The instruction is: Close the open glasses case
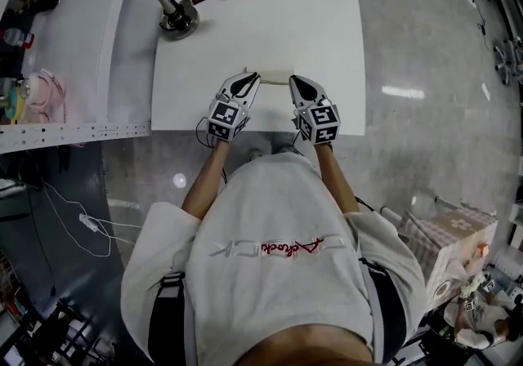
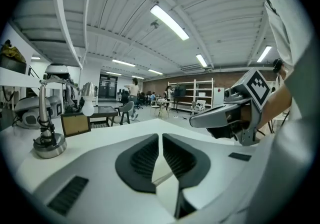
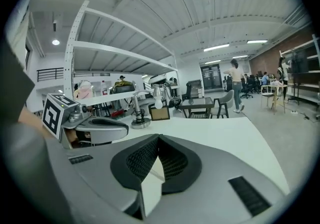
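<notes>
**Case held at both ends, slung between the two grippers**

The pale flat glasses case [image 1: 275, 77] spans the gap between the left gripper [image 1: 249, 78] and the right gripper [image 1: 296, 82], over the near part of the white rectangular bench [image 1: 327, 37]. Its long axis runs left to right across the person, so each hand has one end and neither is nearer than the other.

In the left gripper view the jaws stand almost together, pinching a thin pale edge of the case [image 2: 161, 170]. In the right gripper view the jaws are clamped on a broader pale panel of it.

Only a narrow strip shows from above (I cannot tell whether it lies open or is already folded shut). Closing it likely means folding one end's flap over along that left-right axis while the other hand steadies it. A metal desk lamp [image 1: 178, 17] stands well apart at the bench's far left corner.
</notes>
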The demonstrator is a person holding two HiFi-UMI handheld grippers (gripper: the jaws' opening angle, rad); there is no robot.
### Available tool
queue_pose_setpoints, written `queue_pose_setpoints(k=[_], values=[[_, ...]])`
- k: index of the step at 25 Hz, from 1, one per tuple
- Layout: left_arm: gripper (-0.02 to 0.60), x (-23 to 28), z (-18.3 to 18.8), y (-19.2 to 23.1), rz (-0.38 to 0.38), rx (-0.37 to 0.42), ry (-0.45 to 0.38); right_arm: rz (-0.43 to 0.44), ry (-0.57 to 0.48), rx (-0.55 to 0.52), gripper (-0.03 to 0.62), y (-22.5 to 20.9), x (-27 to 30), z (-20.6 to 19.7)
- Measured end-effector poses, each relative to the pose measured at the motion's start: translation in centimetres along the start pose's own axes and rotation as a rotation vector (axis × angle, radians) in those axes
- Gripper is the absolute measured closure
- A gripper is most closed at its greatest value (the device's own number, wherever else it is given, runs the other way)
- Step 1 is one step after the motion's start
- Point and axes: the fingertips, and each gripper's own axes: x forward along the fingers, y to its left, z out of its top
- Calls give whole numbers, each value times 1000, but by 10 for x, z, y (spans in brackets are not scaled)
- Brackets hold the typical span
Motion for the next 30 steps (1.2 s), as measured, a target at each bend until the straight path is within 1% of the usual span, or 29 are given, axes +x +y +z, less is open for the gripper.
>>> queue_pose_setpoints(k=[5, 8, 11, 15, 21, 27, 30], values=[[557, -24, 11, -26, -38, 47, -37, -24, -54, -18, 592, 24, -32, 6], [560, -44, 7, -46, -61, 57, -44, -31, -67, -13, 592, 43, -54, -2], [560, -64, 1, -65, -73, 51, -52, -29, -70, -7, 592, 63, -73, -14], [560, -82, 3, -86, -72, 46, -73, -10, -80, -13, 592, 82, -94, -17], [560, -99, 11, -119, -62, 48, -101, 11, -127, -30, 592, 91, -135, -6], [560, -119, 20, -170, -43, 51, -131, 19, -143, -59, 592, 95, -189, -7], [560, -135, 16, -196, -27, 48, -137, 32, -134, -70, 592, 104, -216, -18]])
